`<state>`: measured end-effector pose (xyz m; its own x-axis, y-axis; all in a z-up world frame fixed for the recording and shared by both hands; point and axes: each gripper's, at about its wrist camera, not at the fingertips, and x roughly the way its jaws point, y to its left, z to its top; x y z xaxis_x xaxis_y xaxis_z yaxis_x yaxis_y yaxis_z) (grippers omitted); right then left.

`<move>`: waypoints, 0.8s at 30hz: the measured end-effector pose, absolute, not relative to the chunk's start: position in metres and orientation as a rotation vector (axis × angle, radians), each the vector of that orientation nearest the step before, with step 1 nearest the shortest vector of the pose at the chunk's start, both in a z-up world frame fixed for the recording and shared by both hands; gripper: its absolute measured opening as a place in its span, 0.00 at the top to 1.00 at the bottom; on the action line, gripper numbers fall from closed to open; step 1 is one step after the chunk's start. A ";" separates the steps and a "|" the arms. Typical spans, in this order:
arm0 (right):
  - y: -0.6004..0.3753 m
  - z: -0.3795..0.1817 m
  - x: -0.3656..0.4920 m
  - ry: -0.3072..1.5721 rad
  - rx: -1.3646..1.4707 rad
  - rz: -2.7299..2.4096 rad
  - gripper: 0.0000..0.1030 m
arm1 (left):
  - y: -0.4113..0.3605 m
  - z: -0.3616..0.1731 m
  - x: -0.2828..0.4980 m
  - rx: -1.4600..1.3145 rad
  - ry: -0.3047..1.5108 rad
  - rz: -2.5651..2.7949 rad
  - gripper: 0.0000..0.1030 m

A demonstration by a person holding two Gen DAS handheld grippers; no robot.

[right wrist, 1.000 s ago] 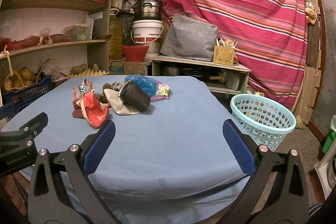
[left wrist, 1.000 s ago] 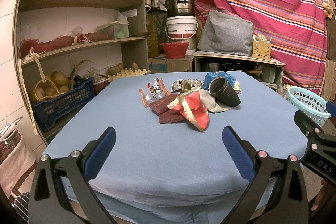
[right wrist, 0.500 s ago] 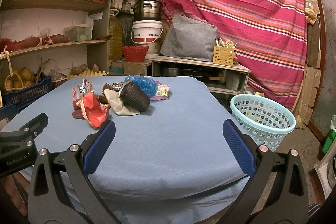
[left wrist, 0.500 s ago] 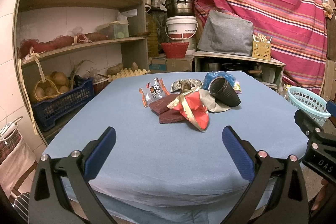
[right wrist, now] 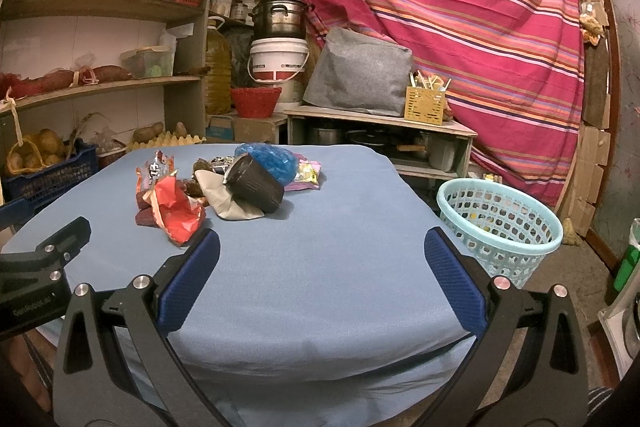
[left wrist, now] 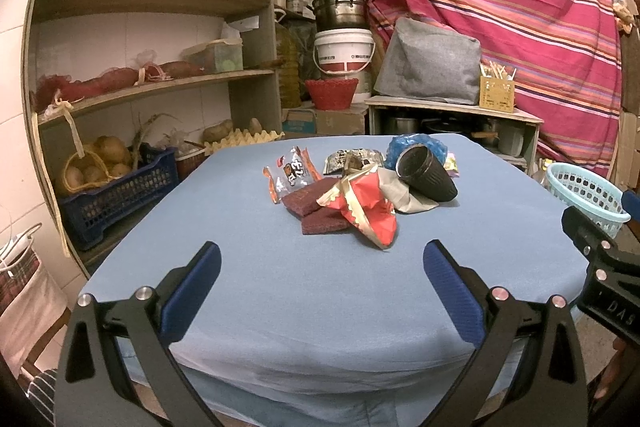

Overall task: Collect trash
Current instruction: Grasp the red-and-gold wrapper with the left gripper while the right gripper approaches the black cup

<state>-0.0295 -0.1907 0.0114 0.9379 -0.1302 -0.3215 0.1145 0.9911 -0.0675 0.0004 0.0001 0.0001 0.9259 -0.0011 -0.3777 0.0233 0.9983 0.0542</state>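
Observation:
A pile of trash lies mid-table on the blue cloth (left wrist: pixel 320 287): a red wrapper (left wrist: pixel 366 205) (right wrist: pixel 174 211), dark red scouring pads (left wrist: pixel 316 201), a snack packet (left wrist: pixel 290 173), a black cup on its side (left wrist: pixel 426 173) (right wrist: pixel 254 185), a blue plastic bag (right wrist: pixel 272 157) and grey paper (right wrist: pixel 228 201). A light blue basket (right wrist: pixel 500 227) (left wrist: pixel 584 193) stands off the table's right side. My left gripper (left wrist: pixel 320 285) and right gripper (right wrist: pixel 320 279) are both open and empty, above the near table edge, well short of the pile.
Wooden shelves (left wrist: pixel 140 83) with boxes, a blue crate and potatoes stand at the left. A low cabinet (right wrist: pixel 380 131) with a grey bag, a bucket and a pot stands behind the table. A striped curtain (right wrist: pixel 460 27) hangs at the back.

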 end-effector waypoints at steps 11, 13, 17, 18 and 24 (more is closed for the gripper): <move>-0.203 0.027 0.015 0.359 -0.066 -0.153 0.04 | -0.001 0.004 0.046 0.061 0.437 -0.001 0.04; -0.202 0.030 0.028 0.366 -0.081 -0.142 0.04 | -0.003 0.007 0.057 0.072 0.436 0.002 0.04; -0.204 0.039 0.072 0.408 -0.107 -0.122 0.04 | -0.005 0.009 0.088 0.072 0.472 -0.024 0.04; -0.207 0.040 0.082 0.420 -0.107 -0.119 0.04 | -0.006 0.010 0.094 0.066 0.480 -0.030 0.04; -0.220 0.046 0.147 0.501 -0.115 -0.109 0.04 | -0.011 0.003 0.136 0.040 0.548 -0.069 0.04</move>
